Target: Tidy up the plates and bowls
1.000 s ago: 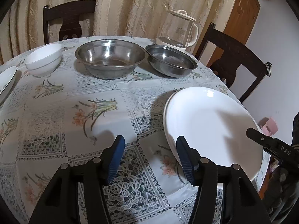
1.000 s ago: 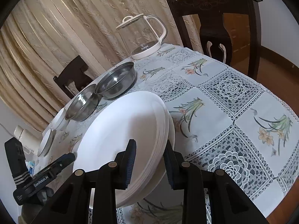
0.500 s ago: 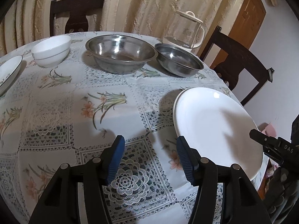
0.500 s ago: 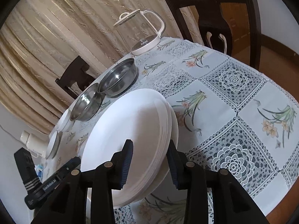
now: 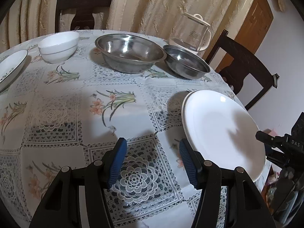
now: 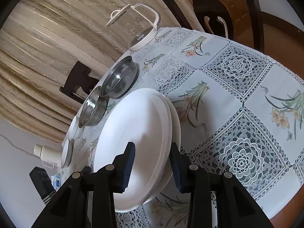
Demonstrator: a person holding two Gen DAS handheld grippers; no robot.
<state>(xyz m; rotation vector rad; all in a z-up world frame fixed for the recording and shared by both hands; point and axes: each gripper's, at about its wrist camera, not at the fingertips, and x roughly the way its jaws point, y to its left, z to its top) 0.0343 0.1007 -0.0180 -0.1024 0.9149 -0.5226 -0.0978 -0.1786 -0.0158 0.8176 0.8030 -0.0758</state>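
A stack of white plates [image 5: 218,129] lies at the right edge of the table, its rim reaching past the edge. My right gripper [image 6: 152,163] is open, its fingers straddling the near rim of the plates [image 6: 136,133]; its upper finger casts a shadow on the top plate. My left gripper [image 5: 152,161] hangs open and empty over the tablecloth, just left of the plates. At the back stand a large steel bowl [image 5: 129,57], a smaller steel bowl [image 5: 186,64] and stacked white bowls [image 5: 58,45]. A dark-rimmed plate [image 5: 11,68] lies at the far left.
A glass kettle [image 5: 191,32] stands behind the small steel bowl. Dark wooden chairs [image 5: 247,64] [image 5: 81,11] stand around the round table, with a curtain behind them. The flowered lace tablecloth [image 5: 76,114] covers the middle.
My right gripper's fingers have spread a little around the plate rim. My left gripper has drawn back to the left, off the edge of the plates.
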